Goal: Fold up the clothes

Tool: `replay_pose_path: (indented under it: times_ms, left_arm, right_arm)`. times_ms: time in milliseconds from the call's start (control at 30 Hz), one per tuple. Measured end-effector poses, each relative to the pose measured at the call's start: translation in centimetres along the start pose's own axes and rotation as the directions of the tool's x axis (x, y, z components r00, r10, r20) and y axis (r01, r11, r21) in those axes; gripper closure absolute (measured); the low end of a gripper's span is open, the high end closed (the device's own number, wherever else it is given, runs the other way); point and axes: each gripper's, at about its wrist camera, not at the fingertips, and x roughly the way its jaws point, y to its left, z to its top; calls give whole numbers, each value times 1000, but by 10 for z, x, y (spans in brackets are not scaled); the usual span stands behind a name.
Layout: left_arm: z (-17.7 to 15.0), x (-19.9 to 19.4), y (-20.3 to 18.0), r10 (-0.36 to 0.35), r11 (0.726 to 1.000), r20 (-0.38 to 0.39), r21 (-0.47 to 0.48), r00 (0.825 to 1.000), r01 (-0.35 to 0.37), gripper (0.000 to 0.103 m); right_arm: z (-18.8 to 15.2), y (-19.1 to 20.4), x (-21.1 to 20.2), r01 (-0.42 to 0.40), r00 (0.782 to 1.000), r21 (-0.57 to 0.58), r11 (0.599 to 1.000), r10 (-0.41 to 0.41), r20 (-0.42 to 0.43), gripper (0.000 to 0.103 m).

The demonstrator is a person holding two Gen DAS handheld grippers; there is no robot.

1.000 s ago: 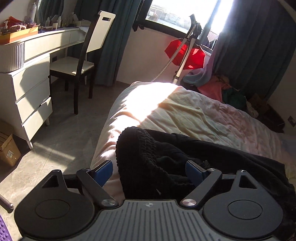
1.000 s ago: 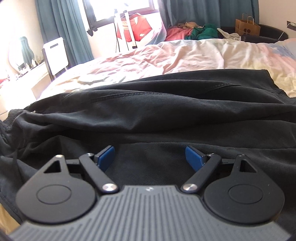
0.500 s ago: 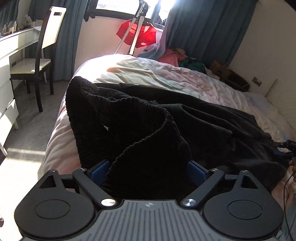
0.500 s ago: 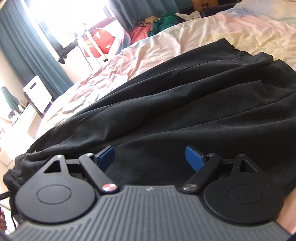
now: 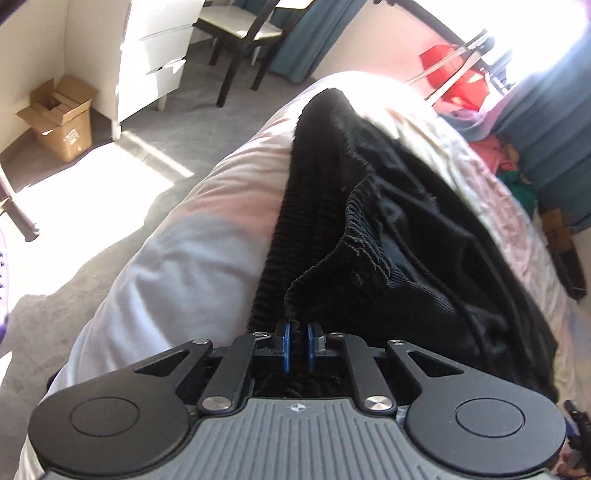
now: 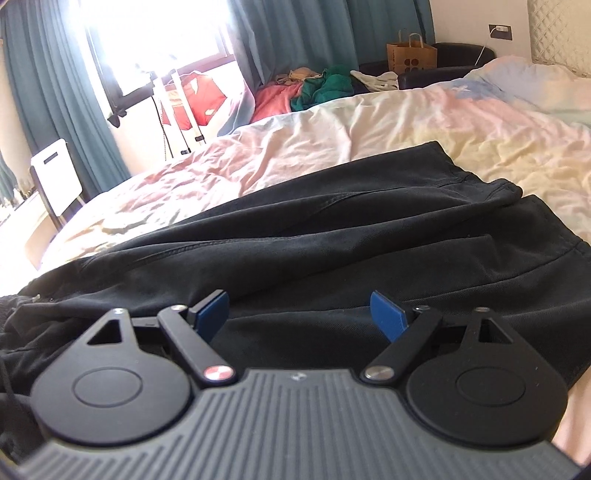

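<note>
A pair of black shorts [image 6: 332, 236] lies spread on the bed [image 6: 461, 122], leg hems toward the right. In the left wrist view its ribbed elastic waistband [image 5: 317, 206] runs along the bed's near edge. My left gripper [image 5: 296, 345] is shut on a fold of the waistband, which rises between the blue pads. My right gripper [image 6: 301, 315] is open and empty, low over the black fabric near the shorts' lower part.
The floor [image 5: 110, 184] drops off left of the bed, with a cardboard box [image 5: 59, 118], white drawers [image 5: 147, 48] and a chair [image 5: 243, 33]. A clothes pile [image 6: 306, 88], a paper bag [image 6: 410, 55] and a red garment on a stand [image 6: 192, 99] stand beyond the bed.
My left gripper has closed on the waistband and swung to look along the bed's edge. My right gripper stays open and has shifted over the shorts.
</note>
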Motion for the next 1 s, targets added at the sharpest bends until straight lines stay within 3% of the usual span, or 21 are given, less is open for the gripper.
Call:
replay_pose_path:
  times_ms: [167, 267, 367, 433, 500, 567, 667, 767, 900, 1000]
  left_arm:
    - [-7, 6, -5, 72, 997, 34, 5, 997, -72, 88]
    - [-15, -13, -12, 81, 996, 76, 15, 994, -83, 79]
    - [-24, -38, -16, 59, 997, 93, -52, 994, -54, 54]
    - [-34, -58, -24, 56, 995, 98, -92, 994, -47, 25]
    - [-48, -70, -29, 41, 990, 85, -141, 995, -29, 12]
    - [-63, -77, -31, 15, 980, 65, -199, 998, -1, 11]
    - [-83, -71, -29, -38, 953, 25, -301, 999, 44, 11]
    - [-93, -48, -19, -52, 905, -3, -423, 999, 45, 12]
    - [-104, -28, -1, -71, 819, 106, -562, 992, 119, 11]
    - [-111, -28, 7, -88, 762, 211, -615, 974, 202, 9]
  right_arm:
    - [2, -9, -7, 12, 1000, 33, 999, -12, 3, 18]
    - [3, -17, -12, 20, 1000, 49, 999, -21, 14, 18]
    - [5, -24, -17, -3, 1000, 80, 997, 1, 23, 18]
    - [6, -28, -20, -19, 999, 89, 996, 16, 34, 18]
    - [6, -30, -21, -23, 999, 95, 995, 20, 37, 18]
    - [7, -33, -22, -29, 999, 105, 994, 25, 38, 18]
    - [7, -39, -24, -40, 999, 127, 991, 36, 39, 18]
    - [7, -45, -25, -49, 998, 150, 987, 43, 42, 18]
    - [8, -56, -28, -60, 998, 195, 979, 53, 41, 18]
    - [9, -66, -32, -71, 997, 245, 967, 61, 49, 18]
